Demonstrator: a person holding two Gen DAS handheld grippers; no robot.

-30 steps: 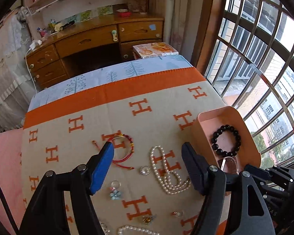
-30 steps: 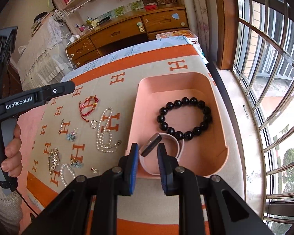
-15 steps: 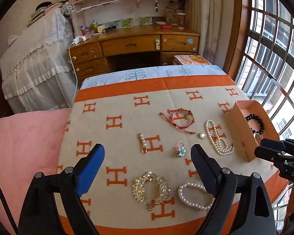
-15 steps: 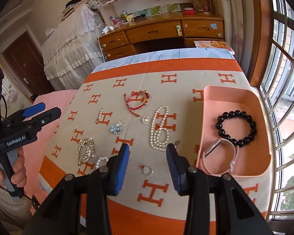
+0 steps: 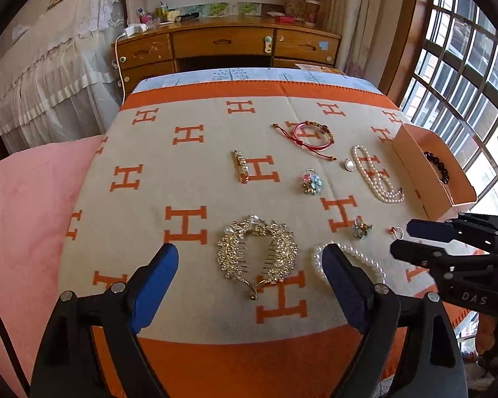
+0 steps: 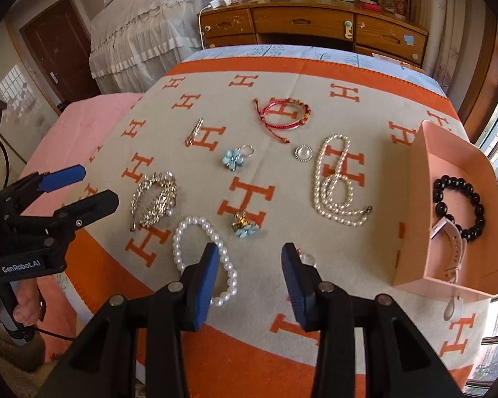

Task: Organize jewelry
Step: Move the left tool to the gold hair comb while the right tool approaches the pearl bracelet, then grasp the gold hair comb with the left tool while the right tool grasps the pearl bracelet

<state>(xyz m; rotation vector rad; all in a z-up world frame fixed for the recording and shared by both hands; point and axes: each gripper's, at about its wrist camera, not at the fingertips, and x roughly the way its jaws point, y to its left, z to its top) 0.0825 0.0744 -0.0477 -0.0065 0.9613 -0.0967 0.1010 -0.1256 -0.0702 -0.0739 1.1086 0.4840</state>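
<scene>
Hovering wide open, the left gripper (image 5: 250, 270) frames the gold hair comb (image 5: 257, 254), long axis running away; right gripper (image 6: 249, 277), part-open, holds nothing.

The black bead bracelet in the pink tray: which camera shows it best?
The right wrist view: the whole black bead bracelet shows inside the pink tray. In the left wrist view the tray's wall hides most of it, leaving only a short arc of beads.

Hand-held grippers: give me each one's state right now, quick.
Left hand-held gripper: open, holding nothing, jaws just widened, gold hair comb on the cloth between them.
Right hand-held gripper: open, holding nothing, jaws just opened.
</scene>
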